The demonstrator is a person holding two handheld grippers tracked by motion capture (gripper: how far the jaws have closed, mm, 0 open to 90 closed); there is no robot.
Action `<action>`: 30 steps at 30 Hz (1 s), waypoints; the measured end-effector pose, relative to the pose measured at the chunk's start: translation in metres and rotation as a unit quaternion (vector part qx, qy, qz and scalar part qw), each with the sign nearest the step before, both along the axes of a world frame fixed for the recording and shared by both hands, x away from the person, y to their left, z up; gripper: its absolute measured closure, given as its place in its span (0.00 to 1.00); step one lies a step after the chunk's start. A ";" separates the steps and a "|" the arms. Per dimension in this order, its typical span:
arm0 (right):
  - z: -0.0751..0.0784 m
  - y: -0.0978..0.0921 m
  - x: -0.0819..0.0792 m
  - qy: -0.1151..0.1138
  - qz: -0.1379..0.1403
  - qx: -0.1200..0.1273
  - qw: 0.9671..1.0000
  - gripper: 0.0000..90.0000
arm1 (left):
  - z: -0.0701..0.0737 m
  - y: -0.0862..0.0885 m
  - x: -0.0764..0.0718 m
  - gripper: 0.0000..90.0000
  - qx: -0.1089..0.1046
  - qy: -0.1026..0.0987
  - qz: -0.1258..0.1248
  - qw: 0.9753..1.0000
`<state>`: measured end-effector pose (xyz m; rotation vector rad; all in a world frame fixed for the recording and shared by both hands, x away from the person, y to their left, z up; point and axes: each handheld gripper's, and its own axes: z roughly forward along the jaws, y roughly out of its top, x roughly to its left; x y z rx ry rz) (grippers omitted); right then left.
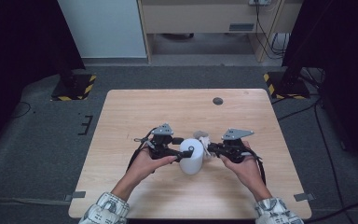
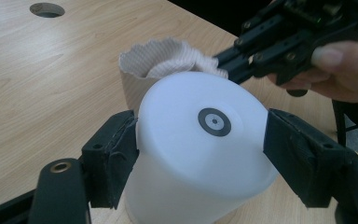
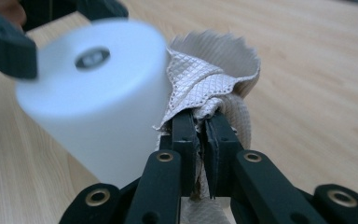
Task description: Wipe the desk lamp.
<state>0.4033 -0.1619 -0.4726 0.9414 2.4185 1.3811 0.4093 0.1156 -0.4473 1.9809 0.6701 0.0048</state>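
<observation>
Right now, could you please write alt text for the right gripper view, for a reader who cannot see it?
The right gripper has its two black jaws pinched shut on a beige, quilt-patterned cloth, just beside a white cylindrical container whose flat top bears a small round mark. Both are over a light wooden table, and a dark jaw of the left gripper presses the container's upper left edge.

Wooden table [image 1: 121,116] – round hole [image 1: 217,101] near its far edge

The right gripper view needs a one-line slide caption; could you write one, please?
Right gripper pinches a beige quilted cloth beside a white cylinder on the wooden table.
</observation>
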 end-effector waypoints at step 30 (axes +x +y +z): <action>0.005 -0.005 -0.002 0.004 0.014 0.003 1.000 0.93 | -0.002 -0.009 -0.004 0.28 -0.010 0.007 -0.028 1.000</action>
